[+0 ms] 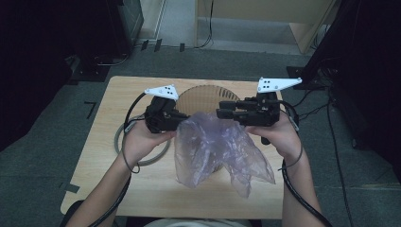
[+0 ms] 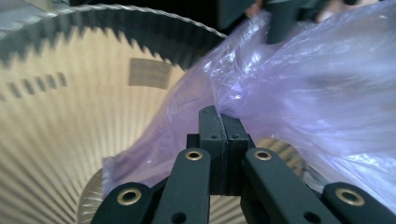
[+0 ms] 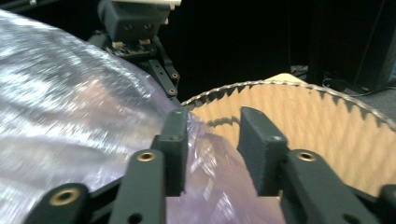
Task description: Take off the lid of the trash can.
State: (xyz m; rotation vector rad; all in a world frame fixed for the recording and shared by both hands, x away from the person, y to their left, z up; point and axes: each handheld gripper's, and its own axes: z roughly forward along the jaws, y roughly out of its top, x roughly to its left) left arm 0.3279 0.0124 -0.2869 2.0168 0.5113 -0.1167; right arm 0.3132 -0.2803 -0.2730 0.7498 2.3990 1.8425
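The bin [image 1: 208,97] stands at the middle of the tabletop [image 1: 118,90], toward its far edge. The plastic bag [image 1: 213,146] hangs in front of the bin, reaching toward the near edge. The ring [image 1: 156,158] lies flat left of the bag. The left gripper [image 1: 177,118] and right gripper [image 1: 220,112] flank the bag's top.

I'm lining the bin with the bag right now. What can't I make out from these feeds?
- High view: the lower wall and base of the round pleated cardboard bin, hidden behind the translucent purple plastic bag.
- Left gripper view: the bin's bottom, covered by the bag and the left tool, shut on the bag.
- Right gripper view: the bag is motion-blurred; whether the open right tool touches it is unclear.
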